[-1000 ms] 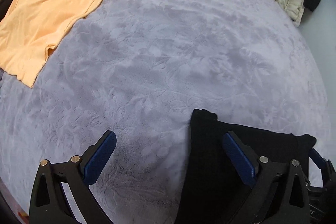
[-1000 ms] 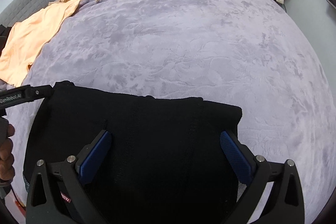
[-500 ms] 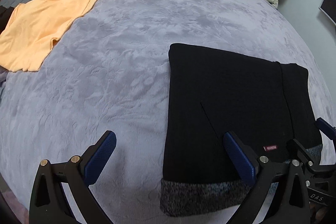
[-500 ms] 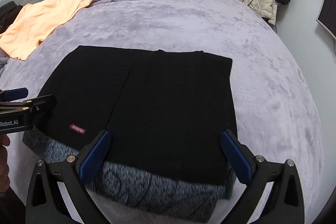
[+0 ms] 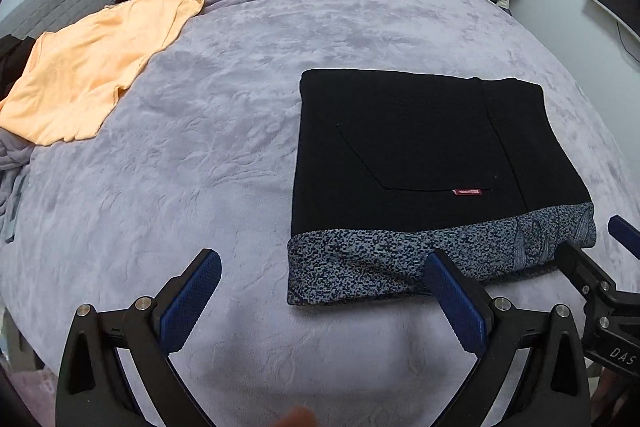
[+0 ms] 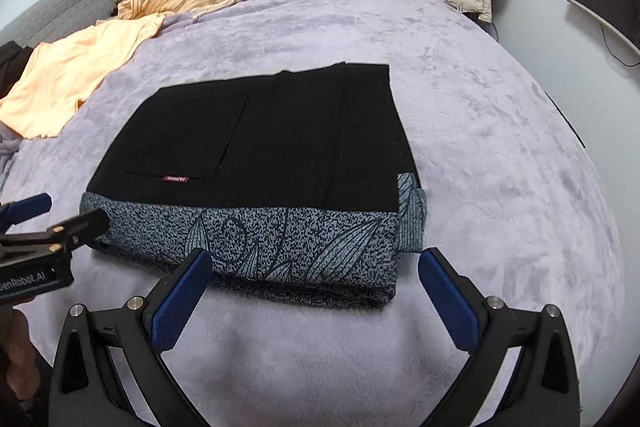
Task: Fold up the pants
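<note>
1 folded black pants bundle with speckled grey waistband lies flat on the lilac plush blanket; 2 grippers, left and right, hover spread and empty at its near edge, bare blanket all around.

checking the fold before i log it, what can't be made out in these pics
- Red label on the folded pants: text too small, both views.
- Layers under the pants: hidden by the top panel.
- Right hand-held gripper: cut off by the left view's edge.
- Black garment beside the orange shirt: cut off.
</note>
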The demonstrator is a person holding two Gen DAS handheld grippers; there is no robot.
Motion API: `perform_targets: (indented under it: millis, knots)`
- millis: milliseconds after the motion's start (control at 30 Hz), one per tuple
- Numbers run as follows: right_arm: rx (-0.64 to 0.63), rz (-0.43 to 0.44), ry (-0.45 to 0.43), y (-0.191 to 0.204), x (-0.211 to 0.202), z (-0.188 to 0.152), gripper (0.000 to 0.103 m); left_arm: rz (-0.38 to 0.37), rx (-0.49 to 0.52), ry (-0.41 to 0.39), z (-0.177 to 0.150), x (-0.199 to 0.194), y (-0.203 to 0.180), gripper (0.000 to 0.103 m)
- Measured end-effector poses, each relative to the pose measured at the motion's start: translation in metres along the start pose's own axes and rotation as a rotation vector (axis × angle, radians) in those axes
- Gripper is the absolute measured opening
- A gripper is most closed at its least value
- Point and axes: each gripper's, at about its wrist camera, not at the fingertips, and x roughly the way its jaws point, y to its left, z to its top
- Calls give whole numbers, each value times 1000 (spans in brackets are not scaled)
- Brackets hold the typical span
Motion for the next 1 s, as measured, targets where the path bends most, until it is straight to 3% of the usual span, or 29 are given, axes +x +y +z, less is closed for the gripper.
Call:
perform_targets:
  millis: [167, 300, 433, 567, 1000]
  knots:
    - [-21, -64, -35, 6, -6, 11, 103, 6, -7, -5, 3, -1, -3, 103]
    - [-2, -52, -34, 4, -3, 13, 103, 31, -24, -35, 3, -3, -3, 103]
    - [3, -44, -18, 2, 1, 13, 103, 31, -105, -77, 0, -6, 2, 103]
    - [-3, -48, 6, 3, 7, 10, 103, 38, -53, 37, -2, 9, -2, 103]
    - [5, -37, 90, 4, 27, 3, 103, 42, -45, 34, -6, 12, -3, 103]
